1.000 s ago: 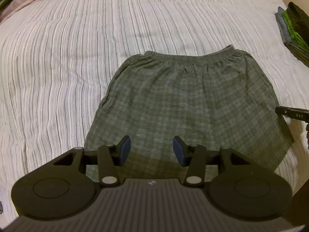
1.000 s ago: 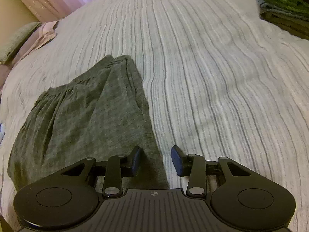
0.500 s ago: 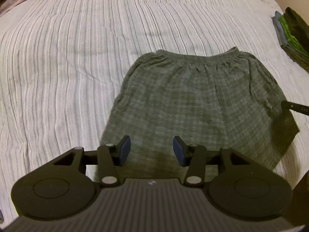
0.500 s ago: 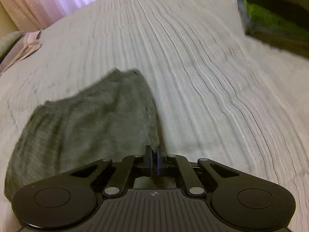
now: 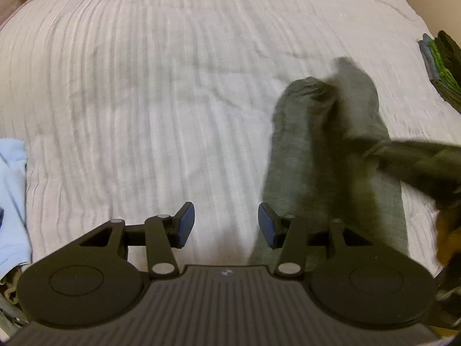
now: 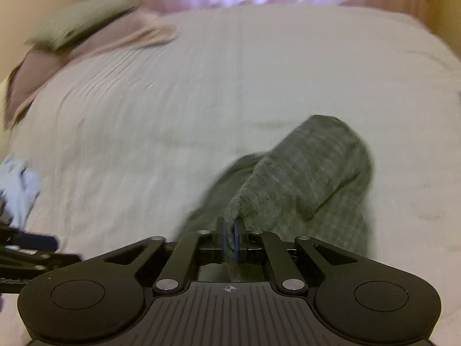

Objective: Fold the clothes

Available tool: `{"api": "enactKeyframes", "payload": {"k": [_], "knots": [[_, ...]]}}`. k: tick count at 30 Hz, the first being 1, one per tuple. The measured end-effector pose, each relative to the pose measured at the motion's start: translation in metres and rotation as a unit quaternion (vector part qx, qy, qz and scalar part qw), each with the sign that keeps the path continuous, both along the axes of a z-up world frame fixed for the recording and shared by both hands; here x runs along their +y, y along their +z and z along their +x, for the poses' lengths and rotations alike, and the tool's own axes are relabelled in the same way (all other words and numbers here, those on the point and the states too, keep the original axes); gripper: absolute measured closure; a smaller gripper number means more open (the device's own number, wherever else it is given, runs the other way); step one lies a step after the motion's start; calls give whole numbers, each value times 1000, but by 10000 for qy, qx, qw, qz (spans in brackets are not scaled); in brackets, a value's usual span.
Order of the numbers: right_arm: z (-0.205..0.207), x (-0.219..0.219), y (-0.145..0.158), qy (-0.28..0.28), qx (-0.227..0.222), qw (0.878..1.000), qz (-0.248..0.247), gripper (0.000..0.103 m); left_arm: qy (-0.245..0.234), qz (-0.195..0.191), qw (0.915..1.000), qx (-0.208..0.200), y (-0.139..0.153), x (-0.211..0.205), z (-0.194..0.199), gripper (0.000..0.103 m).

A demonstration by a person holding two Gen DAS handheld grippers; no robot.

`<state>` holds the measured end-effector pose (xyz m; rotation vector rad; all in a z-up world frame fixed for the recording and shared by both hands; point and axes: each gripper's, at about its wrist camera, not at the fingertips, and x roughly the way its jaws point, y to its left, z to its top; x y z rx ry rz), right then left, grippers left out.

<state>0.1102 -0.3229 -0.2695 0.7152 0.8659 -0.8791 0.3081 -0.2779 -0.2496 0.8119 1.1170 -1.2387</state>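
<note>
Since the earlier frame the right gripper (image 6: 229, 240), clamped on the grey knit shorts (image 6: 302, 173), has swept their edge across, so lay it squarely on the far edge while the empty, open left gripper (image 5: 224, 225) hovers over the white ribbed bedspread (image 5: 144, 101) beside the shorts.

Each wrist camera looked steeply down past its own fingers (image 5: 184, 225) (image 6: 221, 238) at the bed (image 5: 161, 92) (image 6: 201, 92), close above it, both catching the grey shorts (image 5: 325, 155) (image 6: 311, 173).

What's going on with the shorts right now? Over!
Right tool shut on shorts edge, fabric lifted over itself. Left tool open, holding nothing, over bare bedspread. Nothing in the way.
</note>
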Motion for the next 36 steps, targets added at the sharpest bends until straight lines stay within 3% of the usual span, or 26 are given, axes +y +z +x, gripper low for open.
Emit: {"api": "enactKeyframes", "payload": {"k": [1, 2, 3, 4, 8, 11, 15, 19, 24, 26, 29, 33, 36], "knots": [[16, 4, -10, 64, 67, 9997, 218, 84, -6, 42, 10000, 53, -2, 2, 6, 59], [25, 9, -17, 36, 127, 9993, 336, 48, -25, 76, 9999, 101, -3, 3, 11, 59], [28, 15, -21, -48, 120, 9993, 363, 30, -65, 97, 9998, 141, -5, 4, 14, 59], [24, 20, -20, -161, 30, 9992, 367, 22, -117, 114, 9997, 177, -6, 4, 16, 59], [-8, 35, -18, -804, -347, 9948, 527, 22, -444, 168, 9984, 306, -15, 1, 13, 59], [-66, 48, -22, -1886, -598, 9765, 854, 22, -616, 176, 9965, 535, -23, -2, 4, 64], [-152, 82, -29, -3397, -1219, 9250, 1192, 29, -737, 210, 9922, 984, -35, -4, -7, 67], [-224, 120, -36, -4642, -1804, 8559, 1393, 30, -672, 285, 9885, 1325, -45, -14, -20, 67], [-273, 153, -50, -5708, -2355, 7708, 1566, 37, -846, 217, 9853, 1467, -49, -32, -38, 67], [-287, 160, -52, -5916, -2480, 7505, 1589, 38, -1238, -1, 9836, 1312, -45, -38, -51, 66], [-293, 157, -52, -5842, -2213, 7666, 1487, 39, -2313, -415, 9684, 834, -40, -43, -80, 66], [-295, 153, -56, -5710, -1963, 7833, 1478, 38, -3733, -647, 9247, 380, -47, -55, -117, 64], [-296, 152, -63, -5694, -1911, 7848, 1530, 38, -4307, -675, 8996, 266, -61, -69, -137, 58]]}}
